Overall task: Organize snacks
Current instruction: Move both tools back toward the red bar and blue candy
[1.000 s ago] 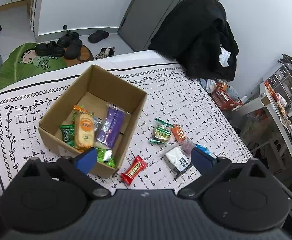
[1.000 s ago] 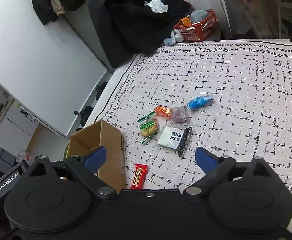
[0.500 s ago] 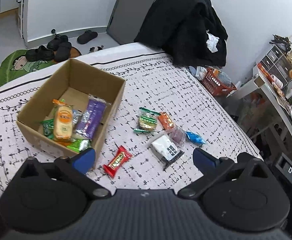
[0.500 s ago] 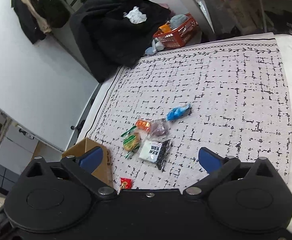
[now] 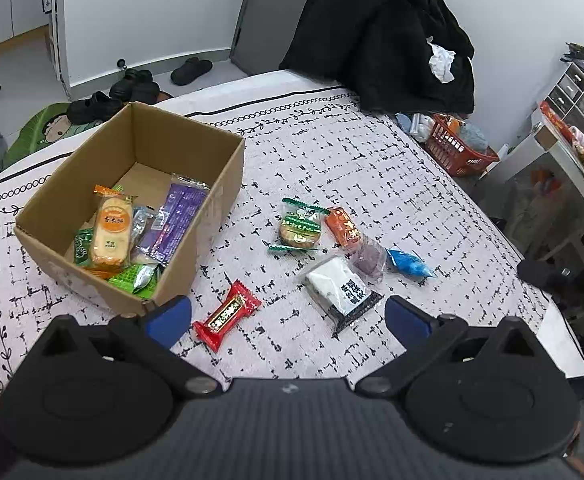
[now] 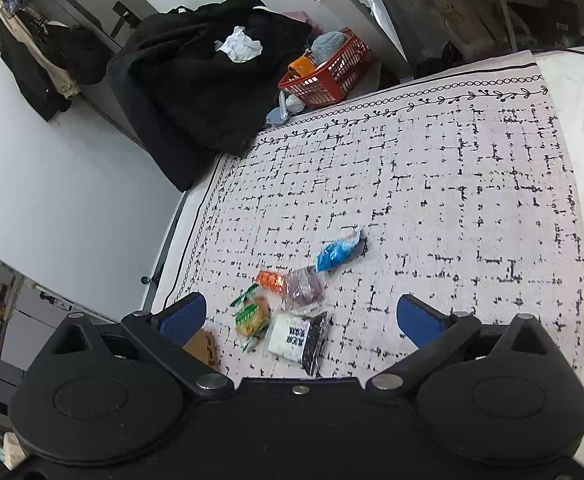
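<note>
a bed with a white black-patterned cover (image 5: 372, 184) carries a cardboard box (image 5: 195, 168) at the left. a red bar (image 5: 227, 314) lies just beside the box. right of it cluster a green cake (image 5: 300, 228), orange packet (image 5: 342, 227), purple packet (image 5: 368, 258), blue packet (image 5: 408, 262) and white pack (image 5: 340, 286).

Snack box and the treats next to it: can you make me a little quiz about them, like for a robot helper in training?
1. True or false: the red candy bar is inside the cardboard box.
2. Which snack lies farthest from the box? A) blue packet B) green-wrapped cake C) white-and-black packet
3. Fill in: the left claw and right claw are both ____.

Key: 1 false, it lies on the cloth beside the box. 2 A. 3 open.
</note>
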{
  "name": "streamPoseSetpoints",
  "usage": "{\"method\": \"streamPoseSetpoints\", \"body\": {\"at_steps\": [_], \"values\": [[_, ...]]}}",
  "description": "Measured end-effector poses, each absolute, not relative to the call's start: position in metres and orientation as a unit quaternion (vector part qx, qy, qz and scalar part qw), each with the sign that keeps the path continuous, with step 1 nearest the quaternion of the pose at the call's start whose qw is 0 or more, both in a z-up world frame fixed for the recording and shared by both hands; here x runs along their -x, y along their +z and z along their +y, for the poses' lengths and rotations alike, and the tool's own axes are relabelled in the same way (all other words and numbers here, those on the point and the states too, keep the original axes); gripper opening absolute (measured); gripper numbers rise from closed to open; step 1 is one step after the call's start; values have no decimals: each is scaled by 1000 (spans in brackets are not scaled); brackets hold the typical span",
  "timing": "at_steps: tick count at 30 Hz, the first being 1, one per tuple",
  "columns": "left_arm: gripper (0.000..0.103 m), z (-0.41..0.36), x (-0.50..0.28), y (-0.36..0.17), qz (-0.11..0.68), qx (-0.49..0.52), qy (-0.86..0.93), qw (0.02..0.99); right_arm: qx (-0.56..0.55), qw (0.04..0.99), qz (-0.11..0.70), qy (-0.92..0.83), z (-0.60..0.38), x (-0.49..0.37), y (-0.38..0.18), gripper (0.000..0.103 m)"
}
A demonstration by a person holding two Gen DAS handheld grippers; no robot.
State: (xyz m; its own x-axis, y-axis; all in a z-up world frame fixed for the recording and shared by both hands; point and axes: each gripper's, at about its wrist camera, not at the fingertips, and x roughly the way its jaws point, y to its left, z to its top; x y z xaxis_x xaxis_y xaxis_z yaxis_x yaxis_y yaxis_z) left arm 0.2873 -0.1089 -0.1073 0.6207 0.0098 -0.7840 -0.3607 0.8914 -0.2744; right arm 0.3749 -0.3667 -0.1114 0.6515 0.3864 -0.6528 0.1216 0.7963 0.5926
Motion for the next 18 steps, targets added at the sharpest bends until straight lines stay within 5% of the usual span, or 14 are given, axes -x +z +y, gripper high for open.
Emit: {"method": "streamPoseSetpoints", "body": {"at_steps": [18], "values": [[87, -107, -310, -176, 440, 185, 114, 871, -323, 833, 437, 100, -359, -407, -166, 89]]}}
